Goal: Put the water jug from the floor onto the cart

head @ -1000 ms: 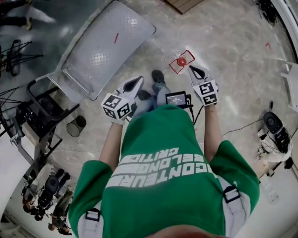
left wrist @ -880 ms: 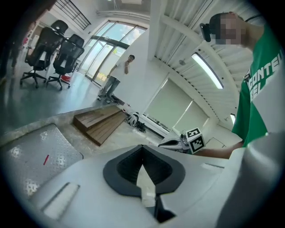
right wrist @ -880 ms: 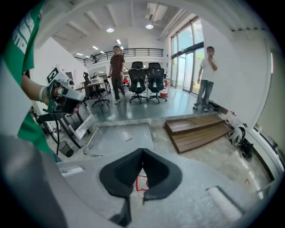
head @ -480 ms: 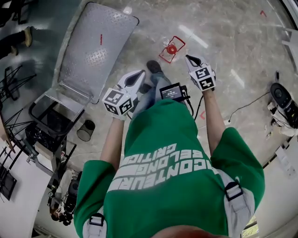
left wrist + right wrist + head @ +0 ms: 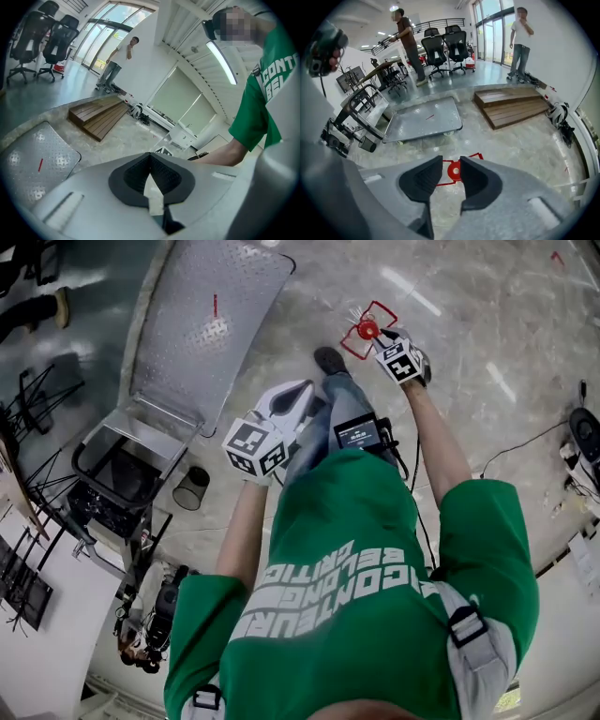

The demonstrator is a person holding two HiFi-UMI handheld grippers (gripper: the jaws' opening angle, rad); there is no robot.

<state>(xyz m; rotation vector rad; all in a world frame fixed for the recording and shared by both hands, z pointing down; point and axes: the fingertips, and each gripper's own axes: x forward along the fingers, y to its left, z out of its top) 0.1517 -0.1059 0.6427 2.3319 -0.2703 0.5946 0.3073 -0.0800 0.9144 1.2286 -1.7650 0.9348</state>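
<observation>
The clear water jug (image 5: pixel 364 332) with a red cap (image 5: pixel 453 172) stands on the floor inside a square of red tape. My right gripper (image 5: pixel 386 337) points steeply down right beside it. Its jaws are opening, and the red cap shows through the gap in the right gripper view (image 5: pixel 451 165), farther on and untouched. My left gripper (image 5: pixel 296 396) hangs shut and empty over the person's leg; its pads meet in the left gripper view (image 5: pixel 151 157). The cart (image 5: pixel 211 320), a flat metal platform with a push handle, lies to the left, with its bed bare.
A low wooden platform (image 5: pixel 511 107) lies beyond the jug. Camera gear and stands (image 5: pixel 112 502) crowd the floor by the cart's handle, beside a dark cup (image 5: pixel 192 488). Office chairs (image 5: pixel 445 49) and two standing people (image 5: pixel 520 42) are farther off. A cable (image 5: pixel 525 442) runs at the right.
My right gripper has dropped forward and down until it sits beside the jug's red cap. My left gripper has shifted a little forward and stays shut.
</observation>
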